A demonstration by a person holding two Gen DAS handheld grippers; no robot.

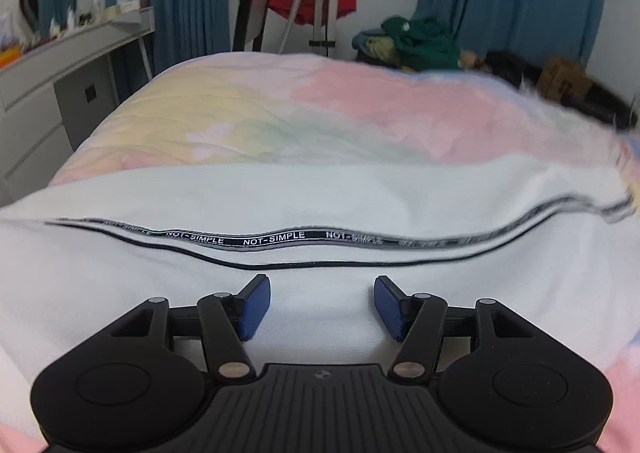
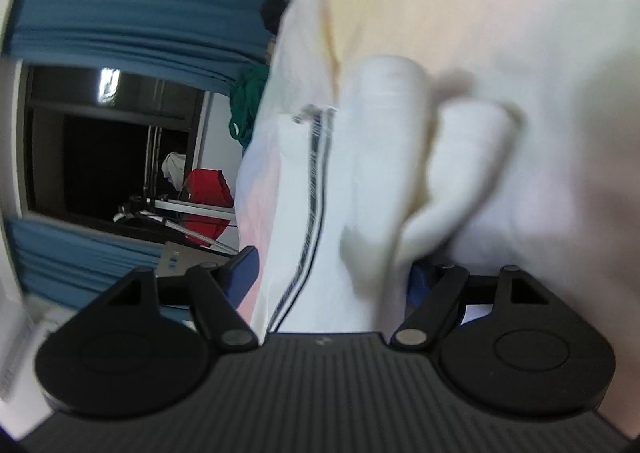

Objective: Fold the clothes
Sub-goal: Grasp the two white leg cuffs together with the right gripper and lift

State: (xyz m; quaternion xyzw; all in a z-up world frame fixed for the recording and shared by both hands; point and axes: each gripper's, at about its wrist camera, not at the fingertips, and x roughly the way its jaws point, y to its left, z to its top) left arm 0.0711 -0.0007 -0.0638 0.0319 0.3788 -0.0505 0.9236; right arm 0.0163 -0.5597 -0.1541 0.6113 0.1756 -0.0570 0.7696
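White cotton garment w/ black lettered stripe point(image 1: 304, 189) lies spread on pastel patchwork bedspread point(image 1: 256, 109). Left gripper point(image 1: 322, 307) hovers over it, jaws apart, holding nothing. Right gripper point(image 2: 332, 277) jaws apart w/ bunched white cloth between; view blurred, possibly not gripped.

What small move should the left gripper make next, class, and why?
Probably lower and close on the white garment: the left gripper hovers open just above its flat cloth near the lettered stripe, holding nothing, while the right gripper already has bunched fabric between its fingers.
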